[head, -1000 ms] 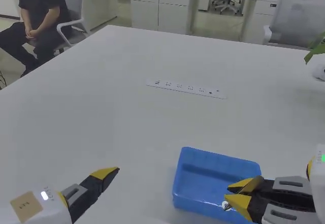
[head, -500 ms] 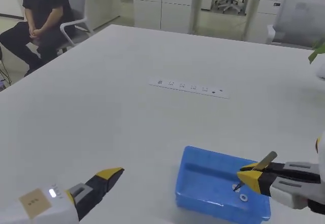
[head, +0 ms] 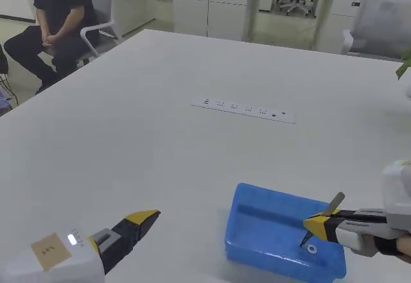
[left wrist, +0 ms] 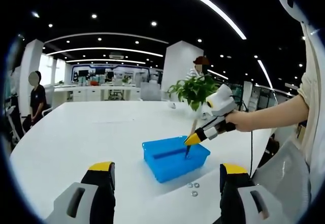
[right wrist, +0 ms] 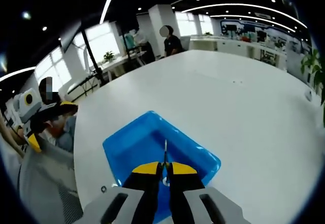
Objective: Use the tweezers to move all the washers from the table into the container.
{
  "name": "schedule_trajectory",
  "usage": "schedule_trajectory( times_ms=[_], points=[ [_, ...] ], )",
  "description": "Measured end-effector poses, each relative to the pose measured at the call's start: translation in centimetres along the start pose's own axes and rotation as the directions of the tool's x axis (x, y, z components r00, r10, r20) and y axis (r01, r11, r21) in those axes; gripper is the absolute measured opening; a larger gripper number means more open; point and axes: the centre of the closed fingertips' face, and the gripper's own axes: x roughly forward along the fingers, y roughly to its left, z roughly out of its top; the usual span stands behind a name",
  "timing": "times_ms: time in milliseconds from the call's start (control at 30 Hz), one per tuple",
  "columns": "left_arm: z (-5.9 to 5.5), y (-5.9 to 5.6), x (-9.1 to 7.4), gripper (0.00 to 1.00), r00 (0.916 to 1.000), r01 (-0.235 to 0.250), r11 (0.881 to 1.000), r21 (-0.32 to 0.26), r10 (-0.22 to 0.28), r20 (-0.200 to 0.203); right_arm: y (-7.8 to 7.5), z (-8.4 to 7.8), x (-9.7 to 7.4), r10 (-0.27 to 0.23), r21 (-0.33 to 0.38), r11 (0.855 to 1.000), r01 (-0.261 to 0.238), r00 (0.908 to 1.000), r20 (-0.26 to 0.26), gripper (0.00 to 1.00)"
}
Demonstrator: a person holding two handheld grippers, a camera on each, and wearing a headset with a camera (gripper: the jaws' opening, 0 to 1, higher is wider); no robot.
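Note:
The blue container (head: 270, 228) stands near the table's front edge, with one washer (head: 311, 249) lying inside it. My right gripper (head: 314, 224) hovers over the container's right part, shut on the tweezers (head: 336, 201), whose tips point down into it. In the right gripper view the jaws (right wrist: 164, 167) pinch the tweezers (right wrist: 165, 153) above the blue container (right wrist: 152, 145). My left gripper (head: 144, 217) rests to the left of the container, open and holding nothing. In the left gripper view two washers (left wrist: 193, 189) lie on the table just in front of the container (left wrist: 172, 158).
A white power strip (head: 244, 111) lies flush in the table's middle. A person sits on a chair (head: 96, 29) at the far left corner. A potted plant (left wrist: 195, 89) stands past the right side. Another washer (right wrist: 103, 189) lies beside the container.
My right gripper rose from the container's front edge to above its inside. The washer at the tweezer tips has dropped into the container. The left gripper barely moved.

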Motion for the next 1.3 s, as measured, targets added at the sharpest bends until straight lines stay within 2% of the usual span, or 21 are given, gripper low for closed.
schedule_trajectory(
  times_ms=[200,567,700,800,900,967,1000,1067,1167,1233,1300],
  points=[
    [-0.2,0.0,0.0,0.86,1.0,0.002,1.0,0.0,-0.002,-0.009,0.0,0.3,0.3,0.005,0.014,1.0,-0.006,0.9999,0.009,0.03],
    [-0.3,0.0,0.1,0.85,0.9999,0.003,1.0,0.004,-0.003,-0.016,-0.2,-0.3,0.7,0.002,-0.003,1.0,-0.002,1.0,-0.005,0.03],
    [-0.2,-0.1,0.1,0.85,0.9999,0.005,1.0,0.0,-0.005,-0.011,0.2,0.0,0.1,0.001,-0.014,1.0,-0.001,1.0,0.003,0.04],
    [-0.2,-0.1,0.1,0.85,0.9999,0.002,1.0,-0.001,-0.002,-0.012,1.4,0.8,-0.9,0.004,-0.022,1.0,-0.003,0.9995,0.03,0.03],
    [-0.3,-0.1,0.1,0.85,0.9999,0.005,1.0,0.0,-0.005,-0.014,1.8,1.3,-1.1,0.008,-0.048,0.999,-0.006,0.9993,0.037,0.03],
    [-0.4,-0.2,0.1,0.85,0.9998,0.009,1.0,0.002,-0.009,-0.019,2.3,1.4,-1.2,0.01,-0.099,0.995,-0.007,0.9996,0.028,0.03],
    [-0.4,-0.3,0.1,0.85,0.9998,0.011,1.0,0.004,-0.011,-0.019,2.5,1.2,-1.2,0.004,-0.144,0.99,-0.003,1.0,0.008,0.03],
    [-0.3,-0.3,0.1,0.85,0.9998,0.013,1.0,0.004,-0.013,-0.016,2.7,0.9,-1.2,-0.009,-0.186,0.983,0.007,0.9999,-0.012,0.03],
    [-0.3,-0.3,0.1,0.85,0.9998,0.011,1.0,0.003,-0.011,-0.017,3.1,1.2,-1.2,-0.017,-0.234,0.972,0.013,0.9997,-0.015,0.03],
    [-0.3,-0.3,0.1,0.85,0.9998,0.011,1.0,0.002,-0.011,-0.016,3.2,1.6,-1.2,-0.034,-0.298,0.954,0.027,0.9993,-0.018,0.03],
    [-0.4,-0.3,0.1,0.85,0.9998,0.013,1.0,0.001,-0.013,-0.018,3.8,1.7,-1.2,-0.032,-0.316,0.949,0.023,0.9992,-0.023,0.03]
  ],
)
